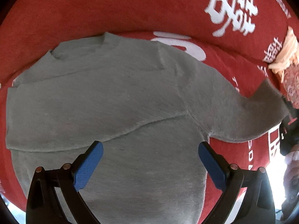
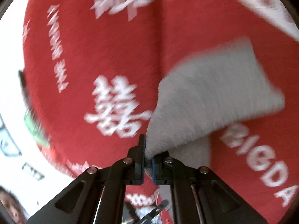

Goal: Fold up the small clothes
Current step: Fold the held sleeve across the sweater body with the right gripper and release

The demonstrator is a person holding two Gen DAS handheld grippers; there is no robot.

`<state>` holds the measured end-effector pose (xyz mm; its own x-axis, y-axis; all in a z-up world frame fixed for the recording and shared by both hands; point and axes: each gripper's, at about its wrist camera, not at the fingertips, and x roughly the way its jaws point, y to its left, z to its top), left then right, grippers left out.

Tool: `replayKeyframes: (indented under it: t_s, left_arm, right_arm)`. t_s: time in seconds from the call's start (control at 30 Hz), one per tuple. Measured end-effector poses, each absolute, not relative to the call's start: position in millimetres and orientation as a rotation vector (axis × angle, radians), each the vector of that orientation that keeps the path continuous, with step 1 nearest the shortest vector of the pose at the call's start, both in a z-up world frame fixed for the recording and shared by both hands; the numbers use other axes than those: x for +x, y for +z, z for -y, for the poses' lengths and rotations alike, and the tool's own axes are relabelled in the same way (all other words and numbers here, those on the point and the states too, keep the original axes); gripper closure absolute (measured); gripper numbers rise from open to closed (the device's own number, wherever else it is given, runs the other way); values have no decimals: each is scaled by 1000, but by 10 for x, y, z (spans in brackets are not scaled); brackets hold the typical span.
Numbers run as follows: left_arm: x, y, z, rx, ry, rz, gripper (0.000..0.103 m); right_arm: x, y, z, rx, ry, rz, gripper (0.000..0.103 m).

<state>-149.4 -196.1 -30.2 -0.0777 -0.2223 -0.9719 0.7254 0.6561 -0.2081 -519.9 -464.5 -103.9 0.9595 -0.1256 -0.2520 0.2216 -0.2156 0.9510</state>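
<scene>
One grey sweater [image 1: 115, 100] spread flat, front up, across a red cloth [image 1: 130, 7] printed with large white characters and white Latin lettering. Neckline toward the far edge in the left wrist view, one sleeve folded across the chest, its seam running diagonally over the body. Other sleeve [image 1: 248, 112] stretched out to the right, cuff lifted off the cloth near the frame's right edge, where dark tool parts show.

Left tool [image 1: 150, 163] hanging above the lower body of the sweater, pointing steeply down, blue pads [image 1: 87, 168] spread wide apart, nothing between them.

Right tool [image 2: 148, 160] pressed together, pinching the edge of the grey sleeve cuff [image 2: 214, 100]; knit fabric bunched between the pads and fanning upward and to the right, raised clear of the red cloth [image 2: 97, 43]. Much motion blur in the right wrist view.

Red cloth covering the whole surface, slightly creased, with a long fold line running away from the right tool. Bold white double-character motif [image 2: 115, 110] just left of the pinched cuff, blocky white letters [image 2: 261, 168] to its right. Pale orange crumpled item [image 1: 286, 56] and a red patterned piece [image 1: 291, 85] lying at the far right edge of the cloth in the left wrist view. Beyond the cloth's left edge in the right wrist view, bright white floor or background [image 2: 13, 127] with faint dark outlines, too blurred to identify; a green blurred item [image 2: 35, 128] at that edge.
</scene>
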Motion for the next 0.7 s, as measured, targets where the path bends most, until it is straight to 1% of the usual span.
replayKeyframes:
  t_s: [0.07, 0.23, 0.37, 0.5, 0.57, 0.63, 0.7]
  left_arm:
    - [-1439, -316, 1870, 426, -812, -1447, 1]
    - [-1173, -257, 1567, 443, -750, -1393, 1]
    - [-817, -201, 1174, 382, -720, -1387, 1]
    - [-456, -196, 825, 345, -666, -1366, 1]
    - [-302, -225, 674, 351, -642, -1358, 1]
    - [-177, -269, 549, 352, -630, -1362, 1]
    - [-63, -283, 415, 334, -639, -1377, 1]
  right_arm:
    - [-4891, -848, 4634, 1699, -237, -109, 97]
    - [-3944, -376, 4377, 1497, -69, -282, 97]
    - [-3225, -214, 3945, 1353, 0, -455, 97]
    - [-2478, -343, 3376, 1268, 51, -639, 97]
    - [-2193, -530, 3121, 1269, 55, -713, 97]
    - [-1978, -771, 2894, 1266, 6, -822, 93]
    - [-1843, -968, 2739, 1233, -90, -946, 92]
